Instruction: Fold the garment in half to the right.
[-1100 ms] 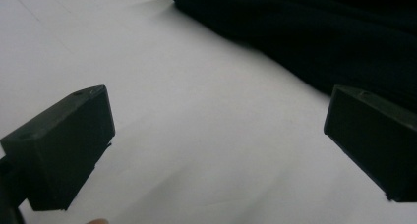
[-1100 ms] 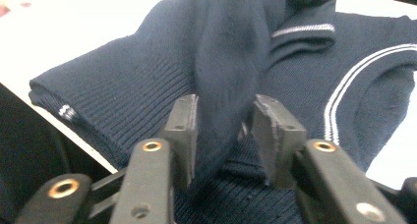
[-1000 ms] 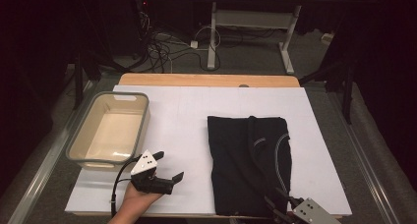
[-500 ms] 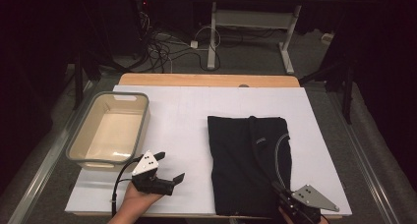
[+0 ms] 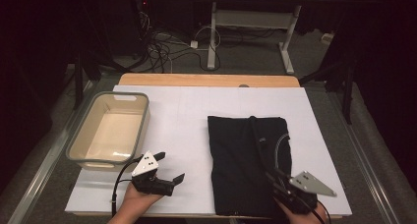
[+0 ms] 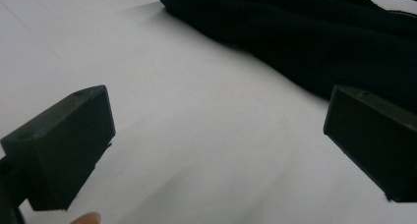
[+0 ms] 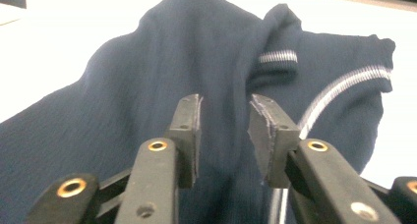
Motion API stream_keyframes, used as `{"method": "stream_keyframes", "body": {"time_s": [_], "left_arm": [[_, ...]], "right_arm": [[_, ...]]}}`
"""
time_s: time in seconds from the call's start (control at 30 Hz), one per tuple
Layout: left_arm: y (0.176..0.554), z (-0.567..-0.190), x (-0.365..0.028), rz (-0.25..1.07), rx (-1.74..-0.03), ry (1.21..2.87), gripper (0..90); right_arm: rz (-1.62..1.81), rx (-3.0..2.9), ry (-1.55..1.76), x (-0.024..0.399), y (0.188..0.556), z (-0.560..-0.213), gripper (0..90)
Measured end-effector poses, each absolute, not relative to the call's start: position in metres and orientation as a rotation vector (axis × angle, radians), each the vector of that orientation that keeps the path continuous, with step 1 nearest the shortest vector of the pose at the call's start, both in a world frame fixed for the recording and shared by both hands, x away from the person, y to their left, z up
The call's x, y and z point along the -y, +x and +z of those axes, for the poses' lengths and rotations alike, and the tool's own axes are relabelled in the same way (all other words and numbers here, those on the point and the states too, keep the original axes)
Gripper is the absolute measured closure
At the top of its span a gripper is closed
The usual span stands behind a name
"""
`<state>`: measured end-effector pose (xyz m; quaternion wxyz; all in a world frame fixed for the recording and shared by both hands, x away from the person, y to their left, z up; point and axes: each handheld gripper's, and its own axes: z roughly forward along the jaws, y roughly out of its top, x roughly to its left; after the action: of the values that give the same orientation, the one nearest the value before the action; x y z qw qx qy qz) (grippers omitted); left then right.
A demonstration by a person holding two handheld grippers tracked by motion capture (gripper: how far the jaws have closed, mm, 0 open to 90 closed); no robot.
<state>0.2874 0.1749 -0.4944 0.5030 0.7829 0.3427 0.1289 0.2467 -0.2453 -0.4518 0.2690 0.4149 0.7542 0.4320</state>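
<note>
Your right tongs (image 7: 223, 135) have just been opening, nothing pinched, over the near hem of the dark sweater (image 5: 246, 160) folded on the counter (image 5: 182, 116). Left tongs (image 5: 164, 167) gape, empty. Fabric's soft, limp; pinch a folded edge deep.

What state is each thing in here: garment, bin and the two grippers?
Dark garment: folded flat on the white table.
Bin: upright, empty.
Left gripper: open over bare table.
Right gripper: jaws partly apart over the garment after just opening, nothing clamped.
</note>
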Motion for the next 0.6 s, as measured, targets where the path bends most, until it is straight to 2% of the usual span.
{"method": "stream_keyframes", "body": {"time_s": [0.33,0.6], "left_arm": [[0.287,-0.494,-0.175,0.312,-0.813,1.892,0.0],[0.287,-0.494,-0.175,0.310,-0.815,1.895,0.0]], "right_arm": [[1.039,-2.045,1.230,0.219,0.338,-0.445,48.2],[0.935,-2.074,1.319,0.222,0.370,-0.461,45.0]]}}
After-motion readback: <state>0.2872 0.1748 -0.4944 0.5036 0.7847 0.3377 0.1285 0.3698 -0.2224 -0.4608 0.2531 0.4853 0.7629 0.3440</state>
